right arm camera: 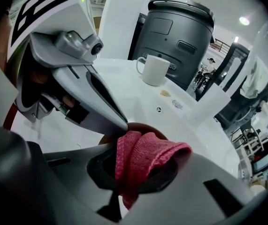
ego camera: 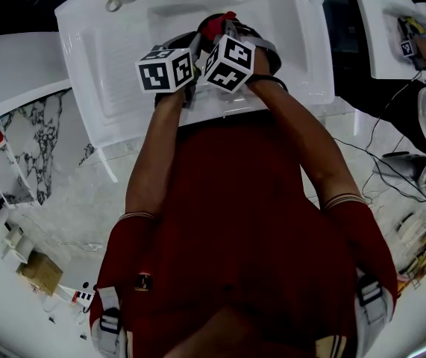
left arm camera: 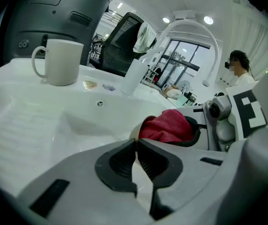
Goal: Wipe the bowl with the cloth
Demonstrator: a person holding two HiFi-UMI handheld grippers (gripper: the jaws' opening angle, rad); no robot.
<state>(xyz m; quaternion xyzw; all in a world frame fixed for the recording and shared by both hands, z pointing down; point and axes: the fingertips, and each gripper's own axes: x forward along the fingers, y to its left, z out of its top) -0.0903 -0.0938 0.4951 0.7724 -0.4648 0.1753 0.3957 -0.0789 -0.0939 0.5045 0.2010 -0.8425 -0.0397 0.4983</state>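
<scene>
Head view: person in a red top, both tongs held close together over a white sink [ego camera: 86, 66] with a ribbed drainboard.

Left gripper view: left tongs [left arm camera: 134, 146] clenched, pads meeting. A pale edge of the bowl runs into their tips, so they appear to grip its rim.

Right gripper view:
- Right tongs [right arm camera: 134, 170] clamped on a folded red cloth [right arm camera: 143, 158], which bulges above the pads.
- Bowl [right arm camera: 145, 125], brown inside, directly behind the cloth and touching it. The tip of the left tongs meets its near rim.

Background items: white mug [left arm camera: 58, 62] on the sink's far ledge, an arched white faucet [left arm camera: 190, 27], and a dark grey appliance [left arm camera: 54, 13] behind the mug.
</scene>
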